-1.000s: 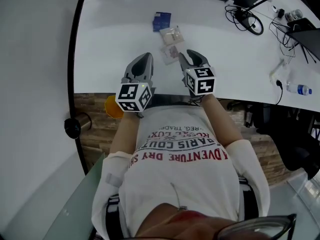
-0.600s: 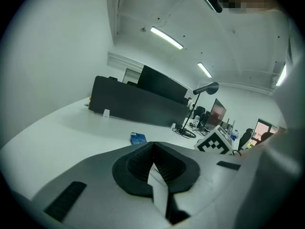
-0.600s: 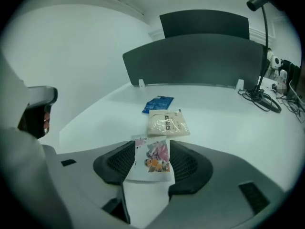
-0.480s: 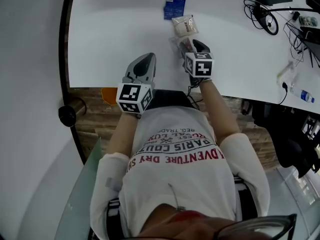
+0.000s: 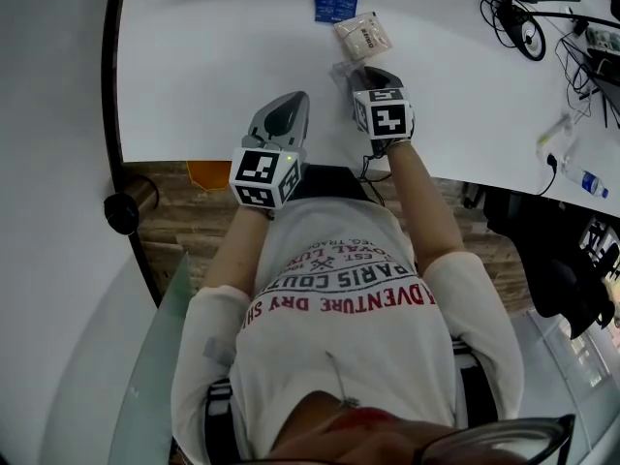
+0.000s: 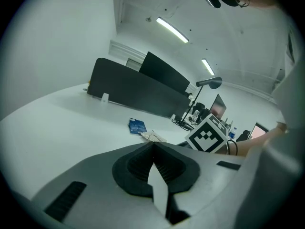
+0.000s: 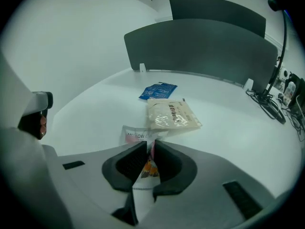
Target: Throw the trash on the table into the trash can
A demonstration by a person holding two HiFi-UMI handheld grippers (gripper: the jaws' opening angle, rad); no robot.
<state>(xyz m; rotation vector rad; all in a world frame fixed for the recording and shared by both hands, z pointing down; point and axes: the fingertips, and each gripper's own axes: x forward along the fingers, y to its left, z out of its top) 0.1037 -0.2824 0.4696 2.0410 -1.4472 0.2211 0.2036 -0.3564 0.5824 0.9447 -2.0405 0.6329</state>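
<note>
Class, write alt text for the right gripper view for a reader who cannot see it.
The right hand-held gripper has just closed its jaws on a clear printed wrapper lying on a white table. Beyond lie a beige packet and a blue packet.

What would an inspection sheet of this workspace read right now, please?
Surface: white table, mostly bare.
Job's things: wrapper in the right gripper; beige packet and blue packet beyond it; orange container, perhaps the can, under the table edge.
Clutter: bottle at the table's right end.
Grippers: left gripper shut, empty; right gripper's jaws have just been closing, now pinching the wrapper.
Cables: black cables on the table's far right.
Surroundings: dark dividers behind the table; wood floor.
</note>
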